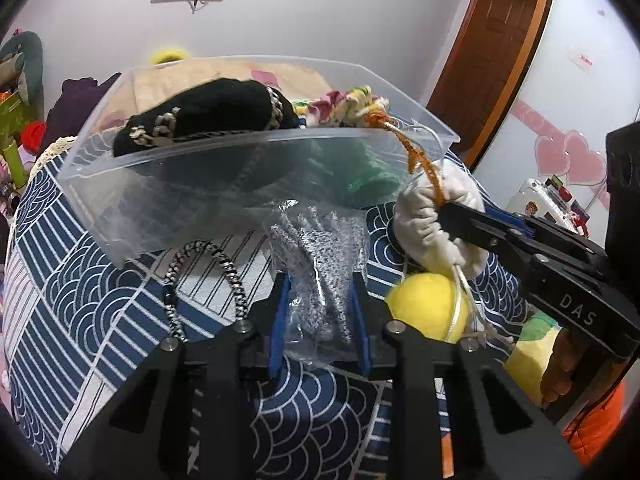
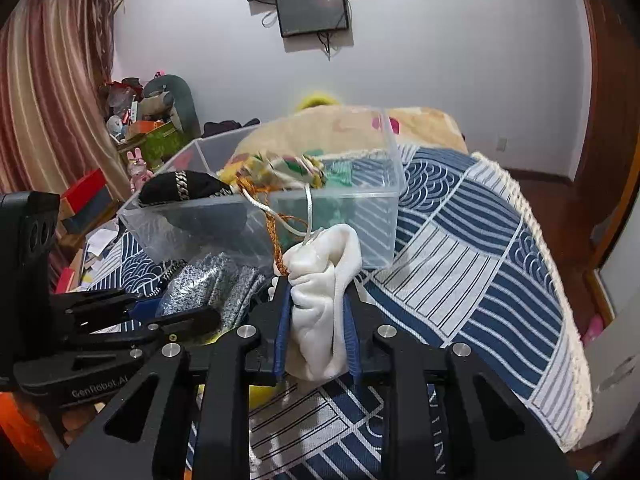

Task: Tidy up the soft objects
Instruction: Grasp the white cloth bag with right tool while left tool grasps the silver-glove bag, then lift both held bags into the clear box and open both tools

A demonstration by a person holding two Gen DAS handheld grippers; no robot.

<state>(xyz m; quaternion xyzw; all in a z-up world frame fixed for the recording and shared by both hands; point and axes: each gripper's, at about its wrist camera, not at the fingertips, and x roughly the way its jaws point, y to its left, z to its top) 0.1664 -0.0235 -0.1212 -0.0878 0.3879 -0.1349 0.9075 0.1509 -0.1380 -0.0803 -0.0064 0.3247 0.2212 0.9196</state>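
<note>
Grey speckled gloves in a clear plastic bag (image 1: 318,256), lying on the blue-and-white patterned cloth (image 1: 100,280) just in front of the clear plastic bin (image 1: 256,152); clenched at the near end between the blue pads of the left gripper (image 1: 318,320). Beside them to the right, a white fabric pouch (image 2: 320,300), pinched in its middle by the right gripper (image 2: 316,320), jaws closed on the cloth. From the pouch, a white cord (image 2: 308,216) and an orange braided cord (image 1: 420,160) leading up over the bin's rim. Below the pouch, touching the cloth, a yellow ball (image 1: 428,304). To the left of the gloves, a black-and-white braided loop (image 1: 236,280) lying flat.

Inside the bin: a black knitted item with a chain trim (image 1: 208,116), a floral fabric piece (image 1: 352,104), something green (image 1: 360,168) at the bottom.

Underneath, a soft, bulging surface covered by the cloth, with a cream fringe (image 2: 560,280) along its edge. Around: pale walls, a dark screen (image 2: 312,10) mounted high, striped curtains (image 2: 48,80), a wooden door frame (image 1: 492,52), pink heart stickers (image 1: 568,156), a cluttered pile of toys and boxes (image 2: 144,120).
</note>
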